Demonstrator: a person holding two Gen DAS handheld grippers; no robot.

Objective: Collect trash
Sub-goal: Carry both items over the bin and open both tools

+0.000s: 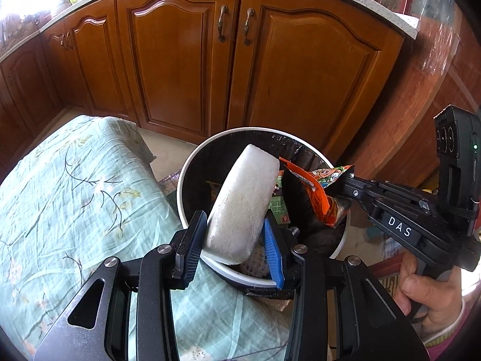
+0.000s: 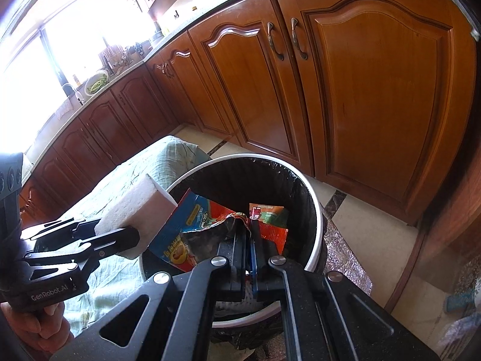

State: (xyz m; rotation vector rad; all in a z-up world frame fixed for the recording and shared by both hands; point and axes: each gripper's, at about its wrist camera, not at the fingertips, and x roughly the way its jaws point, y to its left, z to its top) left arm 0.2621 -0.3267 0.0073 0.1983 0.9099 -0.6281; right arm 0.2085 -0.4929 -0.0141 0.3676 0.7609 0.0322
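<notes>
A round trash bin with a white rim and black liner stands on the floor beside the table. My left gripper is shut on a white foam block, tilted over the bin's near edge. From the right, my right gripper holds an orange snack wrapper above the bin. In the right wrist view the right gripper is shut on the crumpled blue and orange wrapper over the bin. The left gripper grips the foam block at the left.
Brown wooden cabinets stand close behind the bin. A table under a green floral cloth lies to the left. Other packets lie inside the bin. A hand holds the right gripper's handle. Tiled floor shows at the right.
</notes>
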